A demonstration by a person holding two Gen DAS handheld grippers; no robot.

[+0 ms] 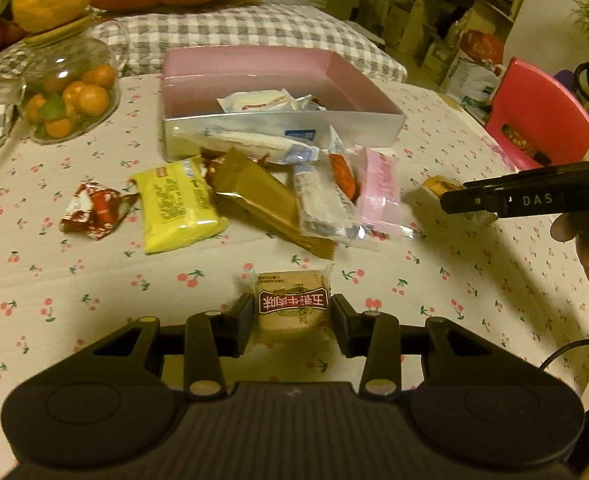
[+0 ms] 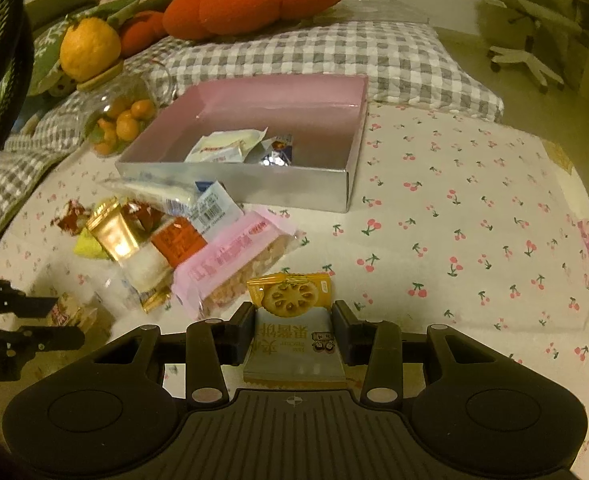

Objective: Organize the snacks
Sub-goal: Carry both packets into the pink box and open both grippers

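My left gripper [image 1: 292, 314] clamps the beef packet [image 1: 292, 304], my right gripper [image 2: 294, 330] the biscuit packet [image 2: 294, 336]. Slick wrappers (thin grips) could slip before the pink box [image 1: 368, 118].

The worktop [image 2: 474, 208] wears a matt cotton cloth printed with cherries. The box [image 1: 278, 136] looks like card, its outside a silvery sheen, its inside matt pink. The snack packets are glossy crinkled film: a yellow packet [image 1: 178, 208], a gold foil bar [image 1: 262, 200], a pink wrapper [image 2: 230, 264]. The jar [image 1: 70, 88] is clear and shiny. The tongs [image 1: 292, 316] are matt black plastic.
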